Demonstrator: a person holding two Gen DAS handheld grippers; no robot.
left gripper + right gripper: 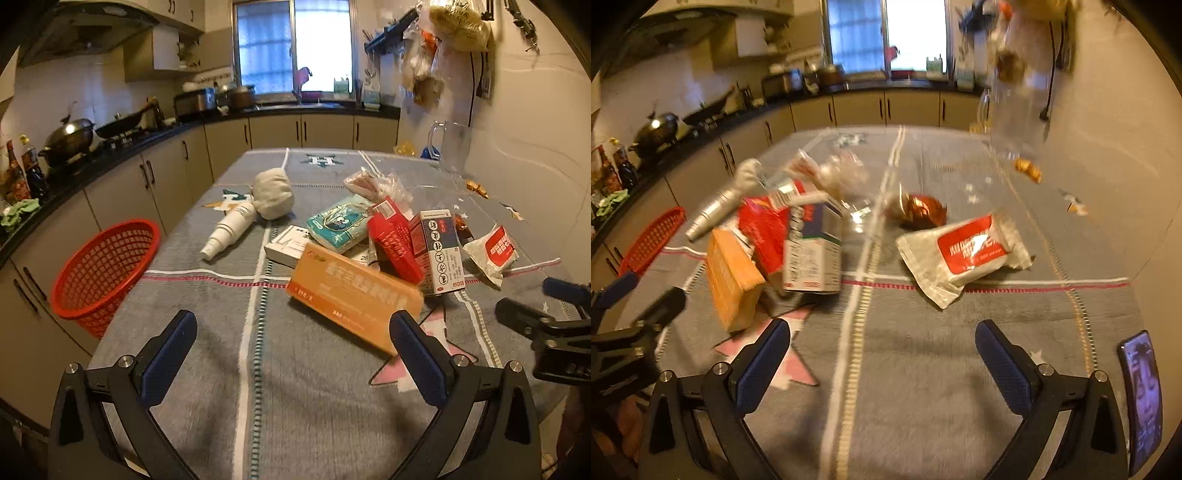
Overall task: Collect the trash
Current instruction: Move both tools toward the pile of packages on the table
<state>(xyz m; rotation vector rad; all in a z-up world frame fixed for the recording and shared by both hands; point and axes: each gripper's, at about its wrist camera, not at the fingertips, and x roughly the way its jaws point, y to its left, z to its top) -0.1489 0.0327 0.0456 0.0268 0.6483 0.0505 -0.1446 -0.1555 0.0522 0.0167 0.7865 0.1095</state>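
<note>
A red basket (105,275) sits tipped at the table's left edge, its mesh showing nothing inside, so the collecting appears not yet begun. On the grey cloth of the table (314,387), every piece of trash lies loose. Nearest the basket, a white bottle (229,230) lies on its side against a pale cloth bundle (273,194). Toward the middle, the pile crowds together: a white carton (286,247), a teal tissue pack (338,225), an orange box (354,299) in front, a red box (393,240) and a white-and-blue box (441,251) standing beside it. Toward the right edge lie a white-and-red packet (493,253) and, behind it, a brown wrapper (919,210), though blur in the right wrist view leaves its kind uncertain. The left gripper (291,350) hovers over the near edge with jaws spread to their widest, nothing between them, the orange box just ahead. The right gripper (882,356) is likewise wide and empty, aimed at the white-and-red packet. A phone (1141,398) lies at the near right corner. All items remain to be moved.
</note>
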